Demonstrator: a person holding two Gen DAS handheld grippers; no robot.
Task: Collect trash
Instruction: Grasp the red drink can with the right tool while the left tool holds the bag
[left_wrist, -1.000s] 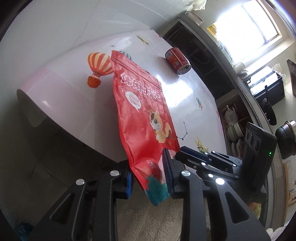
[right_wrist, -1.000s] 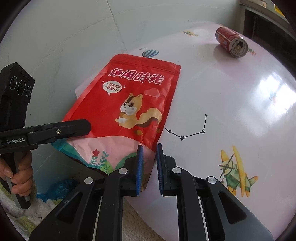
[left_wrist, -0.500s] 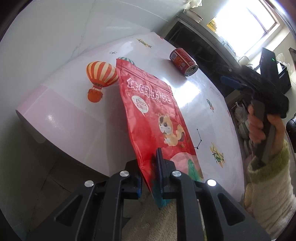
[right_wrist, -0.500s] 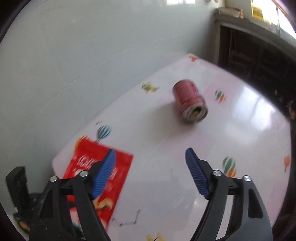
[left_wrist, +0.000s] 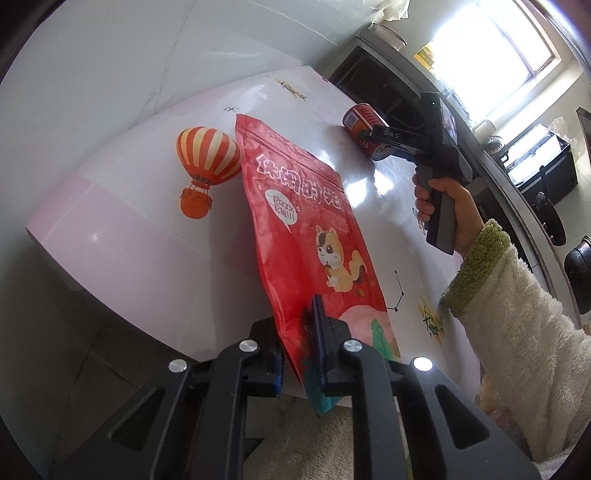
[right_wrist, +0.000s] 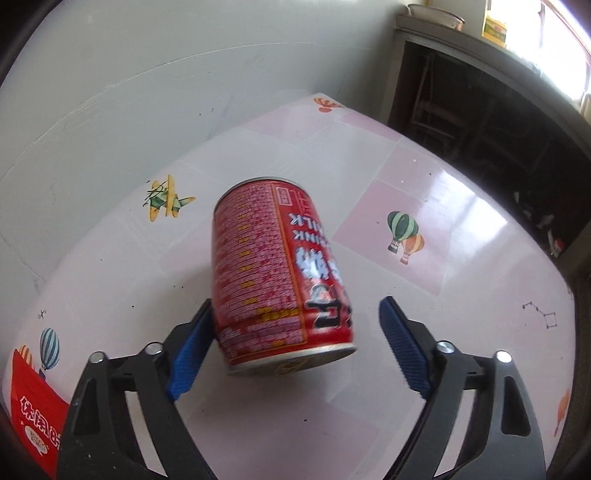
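A red snack bag (left_wrist: 306, 229) with a squirrel print slants up off the pink-and-white table (left_wrist: 129, 206). My left gripper (left_wrist: 299, 332) is shut on the bag's lower edge. A red drink can (right_wrist: 280, 277) lies on its side further along the table. My right gripper (right_wrist: 295, 317) straddles the can's near end with its jaws closing. The left pad (right_wrist: 192, 347) is at the can's side, and the right pad (right_wrist: 399, 343) stands clear of it. In the left wrist view the can (left_wrist: 360, 122) is partly hidden behind that gripper.
A hand (left_wrist: 443, 199) in a fluffy cream sleeve (left_wrist: 517, 314) holds the right gripper above the table. A dark open cabinet (right_wrist: 480, 110) stands past the table's far edge. A white tiled wall (right_wrist: 147, 74) runs behind it. The floor (left_wrist: 74, 350) lies below the near rim.
My right gripper let go of the bag's bottom edge, opened wide and swung across the table to the can, which now lies between its jaws. The left gripper stayed on the bag.
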